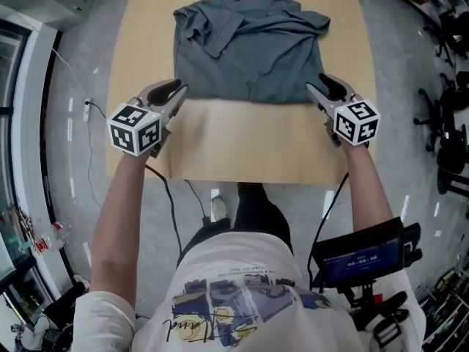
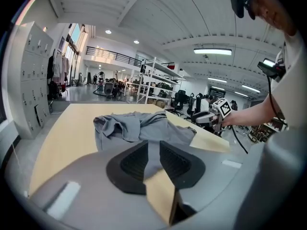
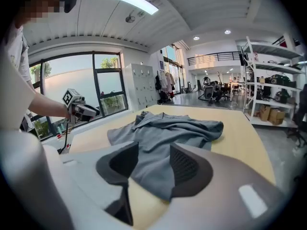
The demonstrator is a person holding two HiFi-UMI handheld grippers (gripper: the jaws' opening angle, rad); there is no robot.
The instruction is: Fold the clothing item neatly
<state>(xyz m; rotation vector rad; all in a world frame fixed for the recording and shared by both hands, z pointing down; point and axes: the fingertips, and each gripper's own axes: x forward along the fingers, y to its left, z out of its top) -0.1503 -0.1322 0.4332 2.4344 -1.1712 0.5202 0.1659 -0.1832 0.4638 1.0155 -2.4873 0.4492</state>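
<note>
While I hover at the hem (image 1: 249, 98), left gripper (image 1: 180, 89): jaws narrowly apart, 7 o'clock corner of the shirt (image 1: 245, 50) in the gap, not clamped.
Right gripper (image 1: 311, 86): wide open around the 5 o'clock corner.
Shirt: grey, on the 12 o'clock half of the table (image 1: 249, 141).
Progress: sleeves (image 1: 205, 26) lie turned inward, rumpled; I judge the hem-to-collar fold remains.
Containers: none in view.

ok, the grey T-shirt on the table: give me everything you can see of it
The dark grey short-sleeved T-shirt looks like soft knit. It lies rumpled on the light wooden table, collar away from the person, hem nearest and straight. The sleeves are flopped inward amid creases. Its near hem corners sit between the parted tongs of the left gripper and right gripper, not pinched.
</note>
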